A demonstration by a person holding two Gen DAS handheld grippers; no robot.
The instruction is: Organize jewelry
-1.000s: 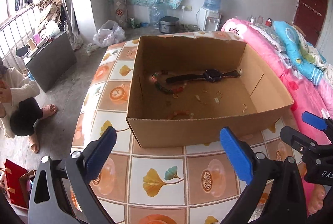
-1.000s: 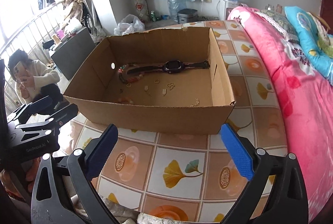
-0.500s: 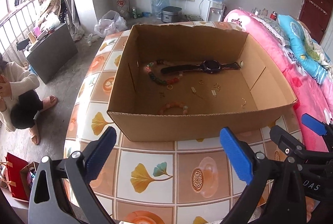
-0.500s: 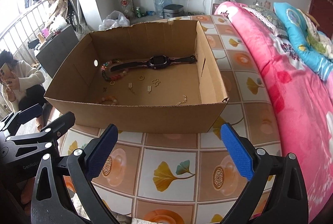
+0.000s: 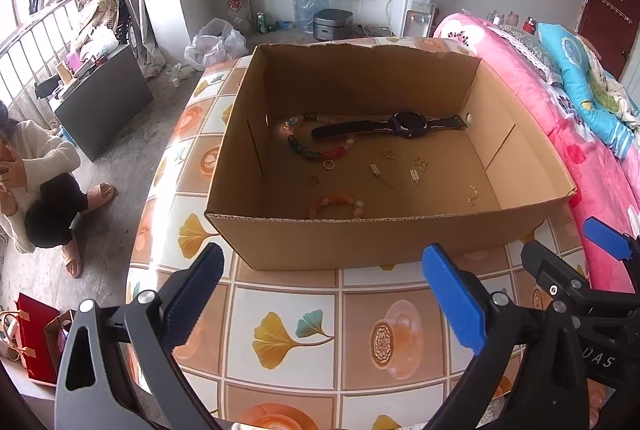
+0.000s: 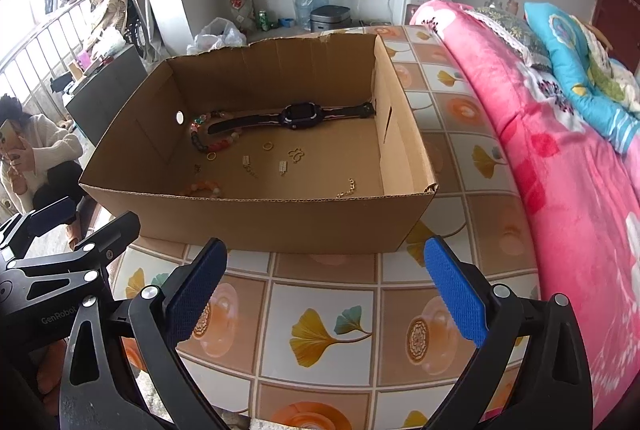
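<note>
Several jewelry pieces: lay loose on the floor of the cardboard box, none gripped.
Watch: black, stretched flat along the far wall of the box.
Dark bead bracelet: curled beside the watch's left strap end, near the far left corner.
Orange bead bracelet: close to the near wall; the left view showed most of its loop, the right view only its top over the box rim.
Gold bits: two rings, small clasps and a short chain scattered mid-floor.
Box: open-topped, sat on a table covered in a leaf-and-teacup tile print.
Left gripper: jaws spread wide, empty, just short of the box's near wall.
Right gripper: likewise spread and empty, beside the left one.
Writing: right view read "GenRobot" on the left gripper's body; left view read "DAS" on the right gripper's body.
Views: the right view showed more of the pink bedding; both showed a crouching person at left.
</note>
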